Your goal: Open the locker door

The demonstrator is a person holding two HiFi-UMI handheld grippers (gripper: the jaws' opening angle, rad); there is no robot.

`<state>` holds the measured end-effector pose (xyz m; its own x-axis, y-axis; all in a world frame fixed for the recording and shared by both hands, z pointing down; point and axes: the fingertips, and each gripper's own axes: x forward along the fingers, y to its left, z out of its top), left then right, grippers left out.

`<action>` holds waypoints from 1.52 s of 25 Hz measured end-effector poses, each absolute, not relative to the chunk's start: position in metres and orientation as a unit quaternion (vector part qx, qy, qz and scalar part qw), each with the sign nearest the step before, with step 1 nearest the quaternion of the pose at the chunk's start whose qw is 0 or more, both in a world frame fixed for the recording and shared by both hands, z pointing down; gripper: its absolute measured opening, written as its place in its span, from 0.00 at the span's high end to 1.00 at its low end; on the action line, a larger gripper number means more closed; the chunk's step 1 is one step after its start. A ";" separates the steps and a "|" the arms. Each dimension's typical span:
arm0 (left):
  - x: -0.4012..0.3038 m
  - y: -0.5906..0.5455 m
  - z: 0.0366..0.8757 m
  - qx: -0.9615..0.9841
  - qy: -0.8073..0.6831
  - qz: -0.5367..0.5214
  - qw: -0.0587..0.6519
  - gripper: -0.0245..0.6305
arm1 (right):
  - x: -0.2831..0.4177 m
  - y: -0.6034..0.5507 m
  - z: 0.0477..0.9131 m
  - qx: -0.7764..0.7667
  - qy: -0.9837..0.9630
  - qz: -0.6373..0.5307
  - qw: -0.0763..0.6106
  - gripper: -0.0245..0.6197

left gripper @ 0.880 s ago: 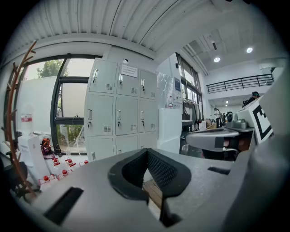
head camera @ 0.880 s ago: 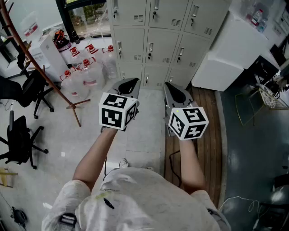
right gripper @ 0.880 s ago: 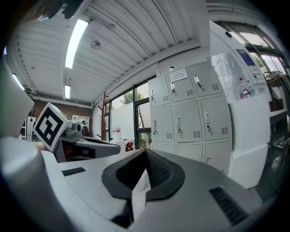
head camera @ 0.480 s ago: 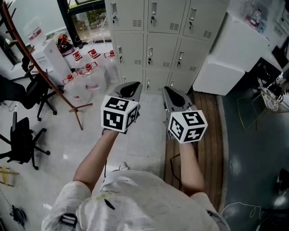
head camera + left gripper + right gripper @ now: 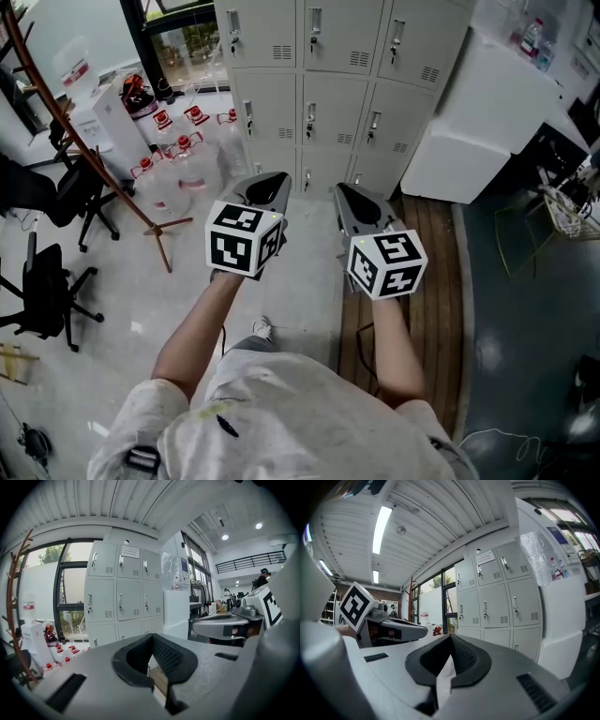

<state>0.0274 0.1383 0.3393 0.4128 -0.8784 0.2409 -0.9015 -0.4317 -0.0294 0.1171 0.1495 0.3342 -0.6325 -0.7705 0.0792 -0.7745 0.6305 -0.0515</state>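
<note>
Grey metal locker bank [image 5: 323, 103] stands straight ahead, every door shut. Its top row is cut off by the head view's edge and its bottom row sits partly behind my grippers. I can't tell which door is meant.

Left gripper [image 5: 273, 178]: fingers pressed together, nothing between them. Right gripper [image 5: 348, 190]: same, closed and empty.

Both hang well apart from the lockers, with bare pale floor [image 5: 300, 272] between. White cabinet [image 5: 478, 112] stands just right of the lockers, and clear red-capped water jugs [image 5: 178, 155] crowd the left.
</note>
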 end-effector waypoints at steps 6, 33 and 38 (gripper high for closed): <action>0.018 0.107 0.346 0.843 -0.524 0.102 0.060 0.95 | 0.108 0.122 0.342 0.433 -0.900 0.037 0.040 0.96; -0.114 -0.103 0.338 0.873 -0.475 0.068 0.089 0.95 | -0.022 -0.081 0.335 0.482 -0.870 0.052 0.090 0.96; -0.130 -0.114 0.341 0.876 -0.469 0.062 0.094 0.95 | -0.038 -0.093 0.329 0.486 -0.869 0.037 0.089 0.96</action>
<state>-0.1298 -0.1144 0.3411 0.5524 -0.8099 0.1973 -0.8333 -0.5424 0.1065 -0.0384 -0.0932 0.3290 -0.5121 -0.8374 0.1910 -0.8505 0.5254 0.0232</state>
